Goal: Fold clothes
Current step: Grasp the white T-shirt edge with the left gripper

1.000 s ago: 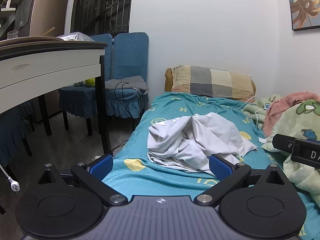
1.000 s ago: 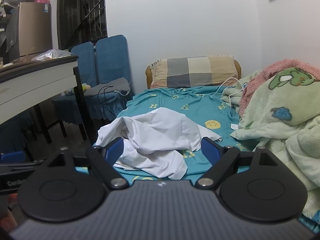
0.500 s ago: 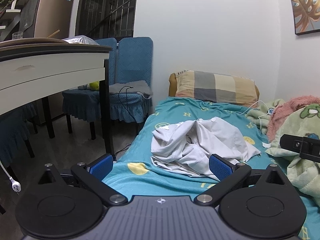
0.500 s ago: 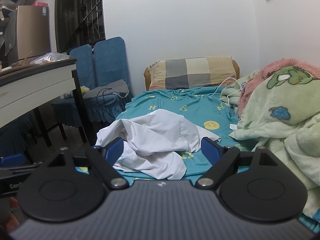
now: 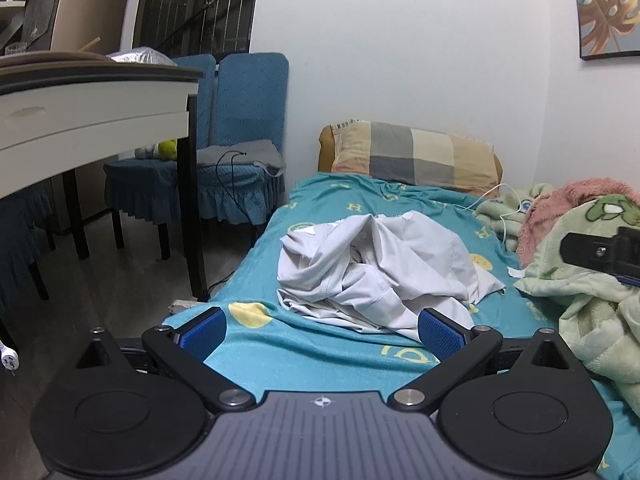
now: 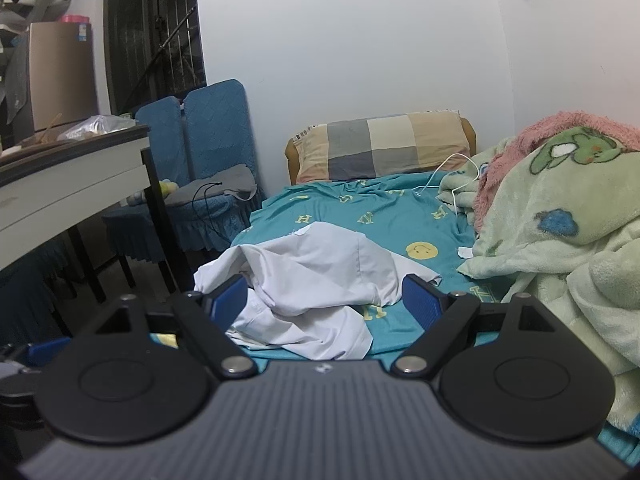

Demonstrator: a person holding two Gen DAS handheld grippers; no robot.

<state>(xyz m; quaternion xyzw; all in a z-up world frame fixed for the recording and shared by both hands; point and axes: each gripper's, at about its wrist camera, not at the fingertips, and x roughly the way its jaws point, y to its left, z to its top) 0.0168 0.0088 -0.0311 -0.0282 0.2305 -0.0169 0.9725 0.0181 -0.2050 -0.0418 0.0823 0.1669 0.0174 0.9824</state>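
Bedroom with white walls, a crumpled white shirt [image 5: 376, 272] lying on the bed [image 5: 320, 356].

At the left of both views a white table [image 5: 92, 112] juts in, with two blue chairs [image 5: 240, 120] behind it against the wall. The shirt sits in a heap at the middle of the teal sheet, unfolded, nearer the foot of the bed than the checked pillow [image 5: 412, 156] at the top centre. In the left wrist view the left tool [image 5: 320, 330] hangs low in the frame with its blue pads spread wide, holding nothing, the shirt just beyond them. In the right wrist view the right tool [image 6: 326, 302] is likewise spread and empty, the shirt showing between its pads. A green blanket [image 6: 560, 240] is piled at the right edge.
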